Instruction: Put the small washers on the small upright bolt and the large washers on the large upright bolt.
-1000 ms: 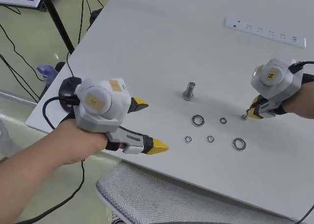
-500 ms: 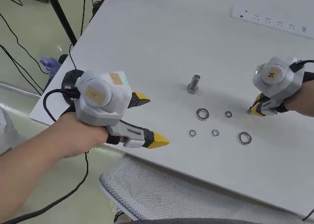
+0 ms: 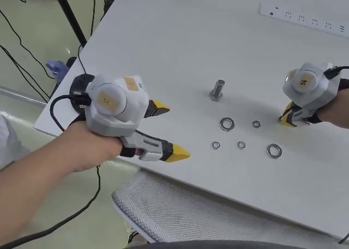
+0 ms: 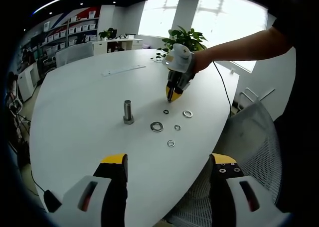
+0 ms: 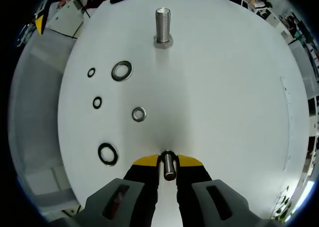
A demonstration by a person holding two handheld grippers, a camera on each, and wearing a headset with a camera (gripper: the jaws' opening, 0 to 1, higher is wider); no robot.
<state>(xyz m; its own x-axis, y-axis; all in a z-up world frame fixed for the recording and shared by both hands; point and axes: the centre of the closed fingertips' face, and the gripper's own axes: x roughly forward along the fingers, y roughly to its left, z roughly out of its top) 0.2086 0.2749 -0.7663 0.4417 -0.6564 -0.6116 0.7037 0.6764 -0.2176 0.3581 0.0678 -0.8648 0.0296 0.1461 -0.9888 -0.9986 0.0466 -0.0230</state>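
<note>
the right gripper (image 5: 167,161) has its yellow-tipped jaws pressed together on a small silver bolt (image 5: 169,170), which sits between the tips, close above the white surface (image 5: 234,87). whether the bolt touches the surface, i cannot tell. in the head view the right gripper (image 3: 286,119) is low at the right side, near the washers.

the large silver upright bolt (image 3: 217,89) stands alone on its hexagonal head, apart from both grippers, with nothing on it. five washers lie flat on the surface, between this bolt and the near edge. a large silver ring washer (image 3: 227,123) lies near the large bolt, and a second large washer (image 3: 274,150) lies more to the right. a small silver ring washer (image 3: 256,124) is just beside the right gripper, and two more small washers (image 3: 216,145) lie side by side in the front row.

the left gripper (image 3: 170,130) hangs over the near left edge of the surface. its jaws are wide apart with nothing between them, well apart from the washers. a white power strip (image 3: 302,19) lies at the far side.
</note>
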